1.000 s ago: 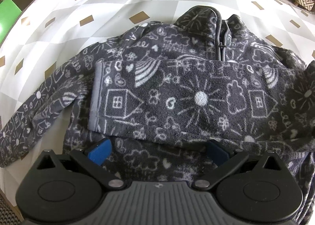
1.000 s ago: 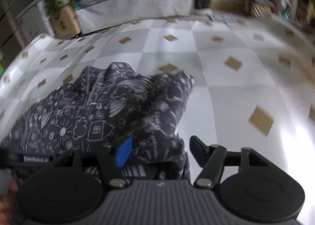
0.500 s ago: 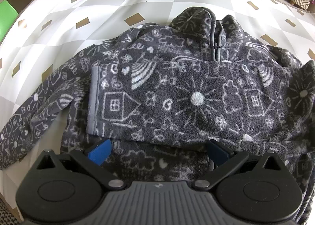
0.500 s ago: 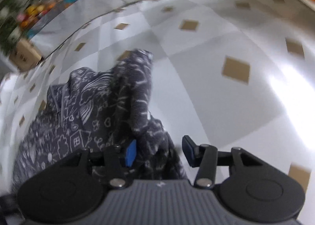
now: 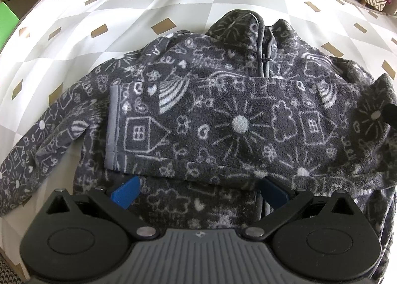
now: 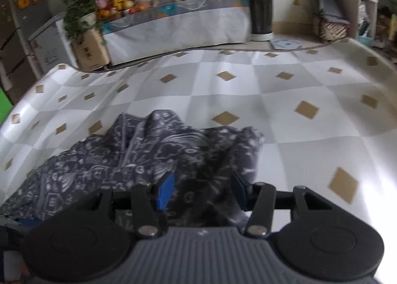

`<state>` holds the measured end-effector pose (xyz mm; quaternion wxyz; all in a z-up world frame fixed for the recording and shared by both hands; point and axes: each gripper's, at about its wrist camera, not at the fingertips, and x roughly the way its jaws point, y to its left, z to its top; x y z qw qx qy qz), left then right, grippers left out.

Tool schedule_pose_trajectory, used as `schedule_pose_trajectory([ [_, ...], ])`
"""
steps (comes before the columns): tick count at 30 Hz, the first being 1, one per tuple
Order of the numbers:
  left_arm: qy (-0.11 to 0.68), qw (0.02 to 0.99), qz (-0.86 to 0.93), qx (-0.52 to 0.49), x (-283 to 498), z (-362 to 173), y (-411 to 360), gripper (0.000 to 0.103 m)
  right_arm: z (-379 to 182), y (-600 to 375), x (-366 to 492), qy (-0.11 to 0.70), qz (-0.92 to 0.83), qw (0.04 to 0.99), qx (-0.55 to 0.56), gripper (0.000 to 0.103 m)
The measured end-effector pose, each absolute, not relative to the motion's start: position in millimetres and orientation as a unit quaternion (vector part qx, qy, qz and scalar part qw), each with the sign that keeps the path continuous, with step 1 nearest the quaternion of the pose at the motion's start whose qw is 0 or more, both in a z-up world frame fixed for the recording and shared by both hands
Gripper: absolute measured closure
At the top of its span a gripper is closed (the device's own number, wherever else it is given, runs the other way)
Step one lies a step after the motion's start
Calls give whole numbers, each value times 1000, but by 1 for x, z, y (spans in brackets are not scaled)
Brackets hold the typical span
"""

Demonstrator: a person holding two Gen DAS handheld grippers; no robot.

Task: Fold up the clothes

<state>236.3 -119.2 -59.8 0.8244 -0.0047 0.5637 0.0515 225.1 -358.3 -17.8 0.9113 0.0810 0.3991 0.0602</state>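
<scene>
Two blue-padded grippers frame a dark patterned fleece jacket lying across the middle of a checked white-and-grey cloth. The left gripper has its jaws spread wide above the jacket's lower body, pads partly tucked under the sleeve folded across the chest. In the blurred right wrist view, the right gripper has bunched fabric between its pads — whether they pinch it cannot be told. At upper centre stands a covered sideboard with fruit and plants – a black planter beside it
</scene>
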Motion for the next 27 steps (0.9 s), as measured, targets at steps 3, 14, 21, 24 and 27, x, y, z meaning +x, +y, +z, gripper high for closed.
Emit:
schedule_pose_trajectory([
  [3,564,824,50,-4,236,-59,-120,0,-21,-352,227,403,75,909,77,55],
  [14,577,815,47,-18,233,-62,-116,0,-62,-361,235,448,17,892,64,55],
  [21,582,811,47,-25,232,-69,-95,0,-57,-346,231,445,0,895,19,54],
  [24,575,816,50,-26,226,-63,-86,0,-49,-333,224,435,15,900,-14,50],
  [27,573,818,51,-26,228,-62,-74,0,-55,-323,223,452,23,891,-35,49],
])
